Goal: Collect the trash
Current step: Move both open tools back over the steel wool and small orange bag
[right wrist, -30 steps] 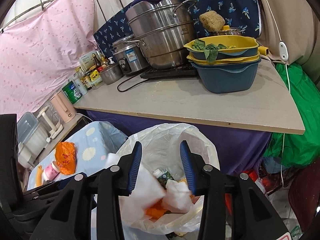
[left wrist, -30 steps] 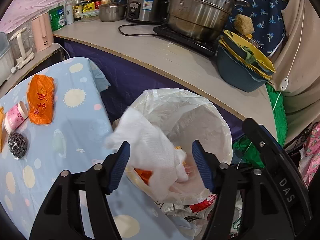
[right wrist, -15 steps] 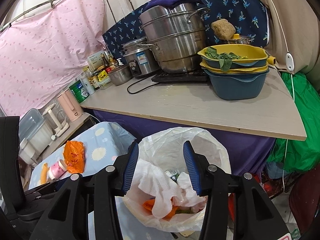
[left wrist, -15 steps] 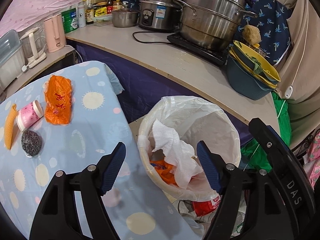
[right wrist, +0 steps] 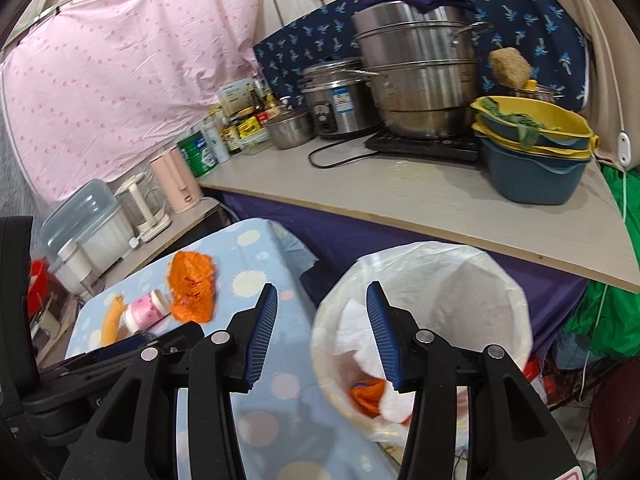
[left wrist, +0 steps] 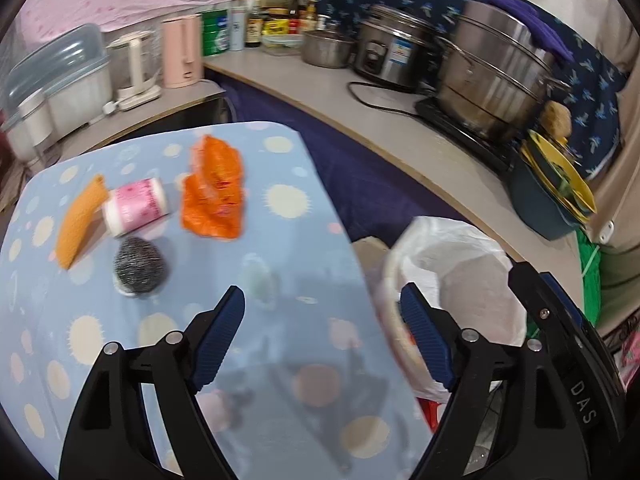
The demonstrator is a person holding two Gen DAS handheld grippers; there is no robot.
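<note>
My left gripper (left wrist: 322,304) hangs over the right edge of the blue dotted table (left wrist: 280,344), its jaws opening with nothing between them. Farther left on the table lie an orange plastic bag (left wrist: 214,196), a pink cup (left wrist: 136,206) on its side, a steel scourer (left wrist: 140,266) and an orange cloth (left wrist: 78,222). The bin with a white liner (left wrist: 460,264) stands just right of the table. My right gripper (right wrist: 323,300) is open and empty between table and bin (right wrist: 440,280). Inside the bin lie white tissue (right wrist: 360,344) and orange trash (right wrist: 366,394).
Behind the bin runs a counter (right wrist: 400,200) with a tall steel steamer (right wrist: 416,76), a rice cooker (right wrist: 332,100), stacked yellow and blue basins (right wrist: 532,152), bottles and a pink kettle (right wrist: 176,180). A green bag (right wrist: 616,280) hangs at the right.
The white tissue left the left gripper's jaws and dropped into the bin. Both grippers swung left from over the bin toward the table, and the left jaws widened.
</note>
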